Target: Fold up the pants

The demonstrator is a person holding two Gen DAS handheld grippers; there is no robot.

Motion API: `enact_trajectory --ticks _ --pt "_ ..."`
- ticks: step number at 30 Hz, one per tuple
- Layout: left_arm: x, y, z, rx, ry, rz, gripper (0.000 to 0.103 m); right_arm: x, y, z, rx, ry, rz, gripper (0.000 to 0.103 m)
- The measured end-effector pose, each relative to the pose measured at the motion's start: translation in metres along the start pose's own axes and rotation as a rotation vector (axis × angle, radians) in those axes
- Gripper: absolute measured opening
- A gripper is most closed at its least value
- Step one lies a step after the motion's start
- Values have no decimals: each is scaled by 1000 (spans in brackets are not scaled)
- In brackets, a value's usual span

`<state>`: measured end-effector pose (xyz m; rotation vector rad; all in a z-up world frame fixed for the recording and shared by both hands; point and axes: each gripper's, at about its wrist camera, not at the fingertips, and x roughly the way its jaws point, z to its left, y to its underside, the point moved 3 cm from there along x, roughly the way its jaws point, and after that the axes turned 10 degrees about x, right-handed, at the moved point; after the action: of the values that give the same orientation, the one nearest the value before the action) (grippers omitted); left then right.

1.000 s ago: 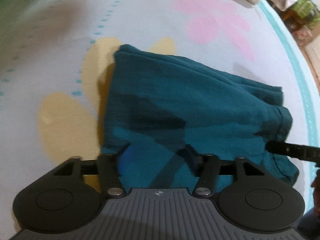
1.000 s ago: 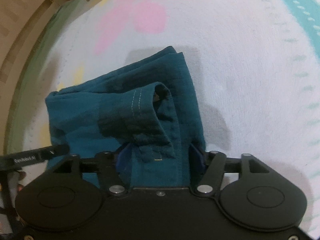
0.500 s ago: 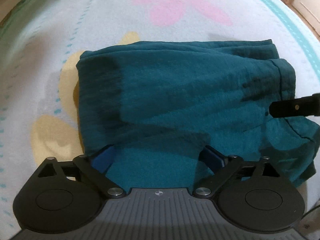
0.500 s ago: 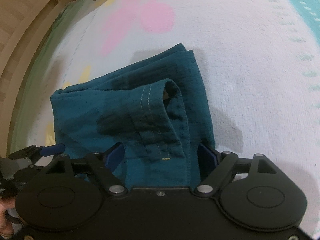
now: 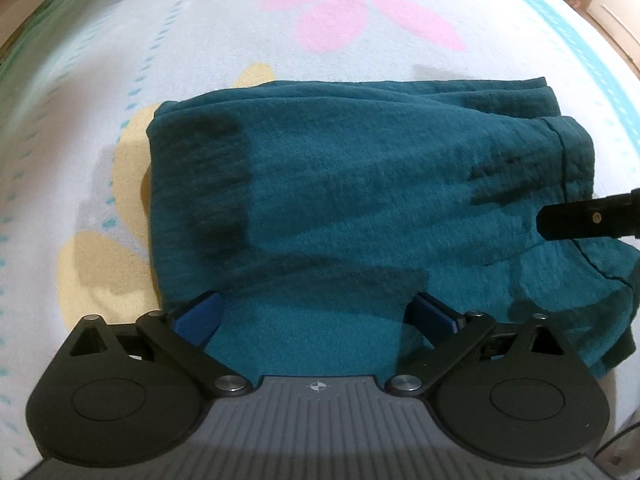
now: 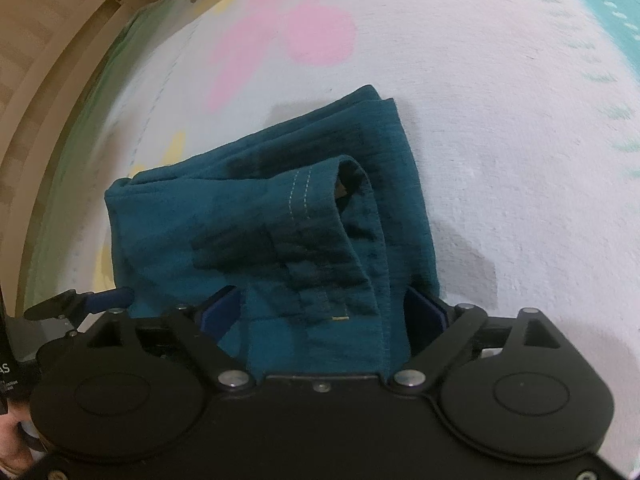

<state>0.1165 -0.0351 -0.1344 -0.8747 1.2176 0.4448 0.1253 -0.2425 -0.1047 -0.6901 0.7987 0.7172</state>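
Left tongs (image 5: 316, 312) spread wide, blue pads either side of the near edge of the teal pants (image 5: 360, 184), nothing pinched. Right tongs (image 6: 324, 308) likewise parted, straddling the hemmed end with cloth loose between the pads. Pants sit directly ahead of both, a folded bundle on the flowered bedspread (image 5: 200, 40); long axis runs across the left tongs' view. Each tongs sits at its own edge, neither nearer. Crinkled fabric, stitched hem (image 6: 300, 196) curled up and open, layers stacked unevenly.

Teal pants (image 5: 360, 184); pink-flowered blanket (image 5: 500, 12)
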Motion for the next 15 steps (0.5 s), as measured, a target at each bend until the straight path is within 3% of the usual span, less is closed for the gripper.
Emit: enact_trajectory --ticks 7,11,15 --pt "-4 -5 -5 -5 -29 28 102 1 1 2 -8 -4 0 97" --pt "-6 -11 -22 70 -71 9 101 3 2 4 -19 -6 3 100" --pt "-12 -14 -26 61 -61 -21 86 4 3 6 -33 -2 3 102"
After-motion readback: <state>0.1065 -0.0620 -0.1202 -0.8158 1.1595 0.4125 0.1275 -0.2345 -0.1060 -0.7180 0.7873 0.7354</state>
